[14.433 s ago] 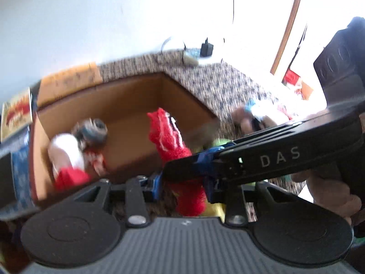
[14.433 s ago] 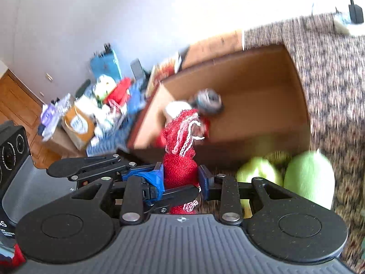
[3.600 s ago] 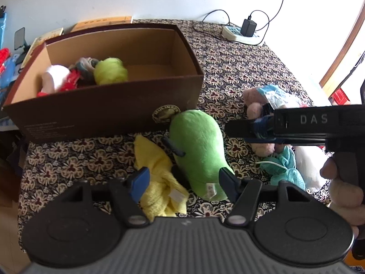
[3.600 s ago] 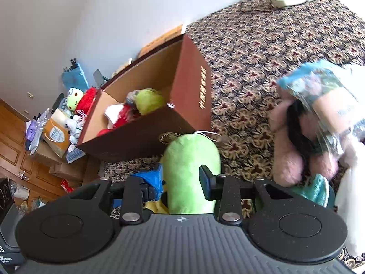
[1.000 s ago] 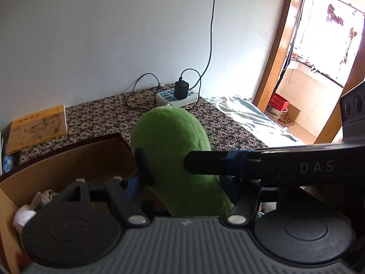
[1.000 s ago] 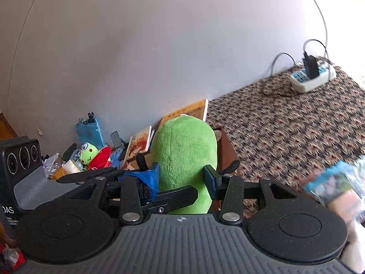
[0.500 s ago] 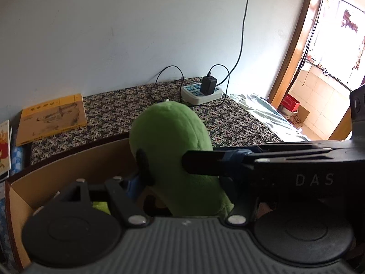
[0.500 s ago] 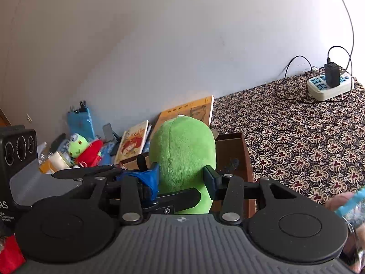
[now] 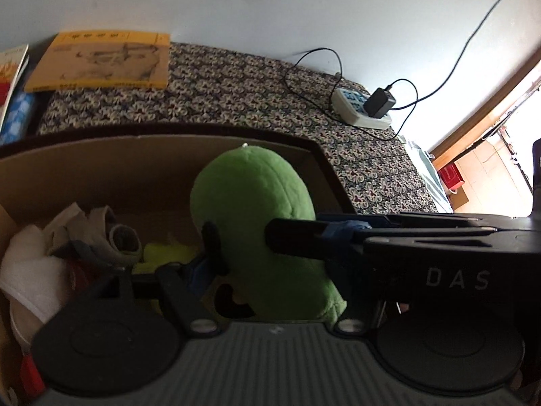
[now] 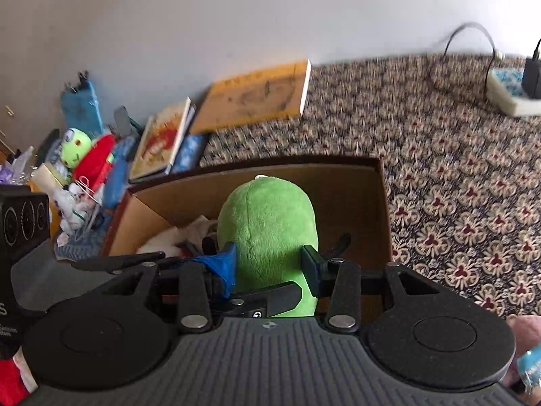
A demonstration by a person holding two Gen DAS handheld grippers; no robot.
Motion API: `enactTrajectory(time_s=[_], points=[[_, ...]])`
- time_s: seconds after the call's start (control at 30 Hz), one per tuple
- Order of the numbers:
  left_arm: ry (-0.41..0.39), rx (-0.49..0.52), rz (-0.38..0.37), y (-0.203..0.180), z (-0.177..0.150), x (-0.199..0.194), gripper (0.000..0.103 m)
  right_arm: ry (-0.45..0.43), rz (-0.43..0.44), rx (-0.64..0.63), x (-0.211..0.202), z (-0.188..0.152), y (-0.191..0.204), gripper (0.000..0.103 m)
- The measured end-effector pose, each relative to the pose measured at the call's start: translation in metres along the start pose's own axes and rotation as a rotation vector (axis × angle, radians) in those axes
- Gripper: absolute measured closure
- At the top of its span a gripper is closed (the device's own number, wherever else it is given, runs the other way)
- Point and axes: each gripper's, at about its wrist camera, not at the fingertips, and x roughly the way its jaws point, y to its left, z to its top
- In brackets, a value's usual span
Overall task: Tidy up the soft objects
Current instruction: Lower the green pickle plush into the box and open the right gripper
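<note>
Patterned cloth (image 10: 456,176) surrounds the brown cardboard box (image 10: 382,203). We clamp the green plush pickle toy (image 10: 267,233) with both left gripper (image 9: 267,264) and right gripper (image 10: 268,267) above the box's right end; releasing unevenly could, seemingly, tip it over the wall.

green plush (image 10: 267,226), brown box (image 10: 382,209), floral cloth (image 10: 456,182)

Surface: patterned floral cloth (image 9: 236,84), dark with pale flowers.
Box: brown cardboard box (image 10: 380,203) sitting on it, open-topped.
Book: yellow book (image 9: 101,61) flat by the wall.
Power strip: white power strip (image 9: 358,110), black charger (image 9: 380,103) plugged in.
</note>
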Motion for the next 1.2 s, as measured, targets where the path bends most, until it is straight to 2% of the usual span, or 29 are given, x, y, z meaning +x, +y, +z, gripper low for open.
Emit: enactTrajectory(time_s=[0.2, 0.27, 0.3, 0.33, 0.4, 0.53, 0.63, 0.73, 0.83, 0.93, 1.0, 1.1, 1.2], points=[[0.101, -0.090, 0.026, 0.008, 0.002, 0.030, 0.036, 0.106, -0.023, 0.032, 0.029, 0.009, -0.010, 0.078], [0.156, -0.108, -0.001, 0.009, 0.000, 0.037, 0.036, 0.152, -0.037, 0.048, 0.040, 0.008, -0.014, 0.078], [0.174, -0.118, -0.024, 0.009, -0.002, 0.038, 0.045, 0.141, -0.051, 0.018, 0.041, 0.008, -0.011, 0.078], [0.181, -0.116, -0.019, 0.009, -0.005, 0.037, 0.049, 0.147, -0.036, 0.000, 0.043, 0.007, -0.008, 0.078], [0.173, -0.090, 0.018, 0.010, -0.007, 0.032, 0.049, 0.203, 0.019, 0.028, 0.052, 0.004, -0.006, 0.080], [0.178, -0.085, 0.036, 0.021, -0.010, 0.020, 0.049, 0.215, 0.083, 0.030, 0.058, -0.003, 0.005, 0.080], [0.188, -0.080, 0.078, 0.030, -0.017, 0.014, 0.047, 0.234, 0.116, 0.032, 0.064, -0.006, 0.013, 0.080], [0.198, -0.126, 0.090, 0.048, -0.020, 0.008, 0.045, 0.239, 0.147, 0.045, 0.065, -0.008, 0.015, 0.080], [0.203, -0.144, 0.099, 0.057, -0.022, 0.002, 0.047, 0.160, 0.168, 0.051, 0.051, -0.008, 0.017, 0.080], [0.191, -0.128, 0.121, 0.059, -0.023, -0.002, 0.049, 0.045, 0.097, 0.015, 0.031, -0.006, 0.019, 0.079], [0.188, -0.140, 0.122, 0.064, -0.023, -0.003, 0.049, 0.016, 0.022, -0.034, 0.027, -0.004, 0.022, 0.079], [0.188, -0.138, 0.117, 0.067, -0.023, -0.006, 0.049, 0.055, -0.063, -0.040, 0.035, -0.007, 0.021, 0.078], [0.154, -0.110, 0.110, 0.064, -0.025, -0.019, 0.049, 0.103, -0.115, -0.043, 0.048, -0.015, 0.023, 0.078]])
